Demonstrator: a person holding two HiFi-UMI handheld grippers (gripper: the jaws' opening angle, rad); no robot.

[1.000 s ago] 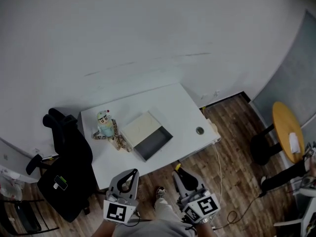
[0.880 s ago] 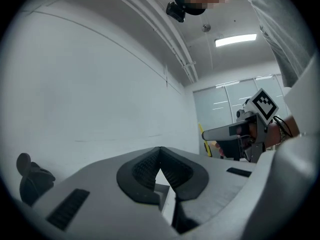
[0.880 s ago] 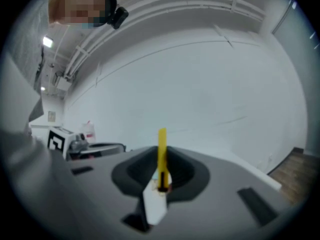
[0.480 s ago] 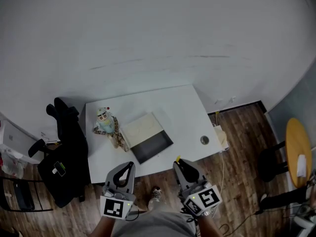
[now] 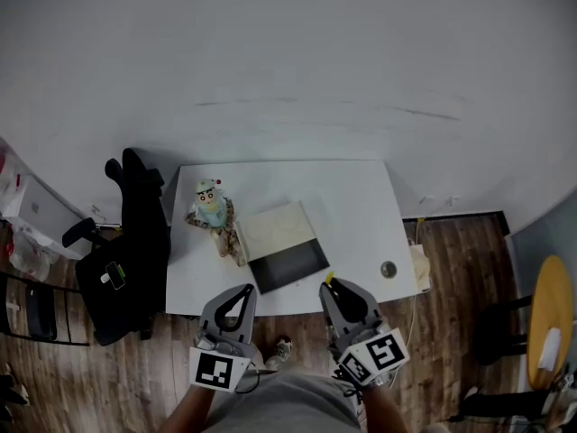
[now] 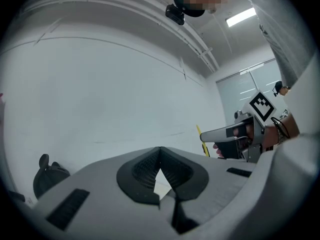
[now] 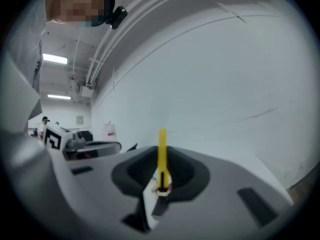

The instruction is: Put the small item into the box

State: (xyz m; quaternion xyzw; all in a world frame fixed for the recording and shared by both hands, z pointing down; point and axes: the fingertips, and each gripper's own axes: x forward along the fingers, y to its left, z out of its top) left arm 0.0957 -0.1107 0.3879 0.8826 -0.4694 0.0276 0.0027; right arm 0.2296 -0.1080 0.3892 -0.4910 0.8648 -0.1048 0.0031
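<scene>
Smooth matt white table (image 5: 361, 197). Wood-plank floor (image 5: 451, 269) at 3 o'clock. Pale card-like box (image 5: 270, 228), dark inside. Black cloth chair (image 5: 135, 251) at 9 o'clock. Matt grey plastic right gripper (image 7: 161, 186), ribbed black pads (image 7: 189, 176); yellow plastic-looking strip (image 7: 162, 149).

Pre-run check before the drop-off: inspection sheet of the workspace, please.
Surface: white table, mostly bare; round fitting near its right edge.
Job's things: open box mid-table, nothing seen inside; yellow stick in the right gripper.
Clutter: doll left of the box.
Grippers: left gripper shut, empty; right gripper shut on the stick.
Cables: thin lead on the floor, right of the table.
Surroundings: black chair left; wood floor; round yellow table far right.
</scene>
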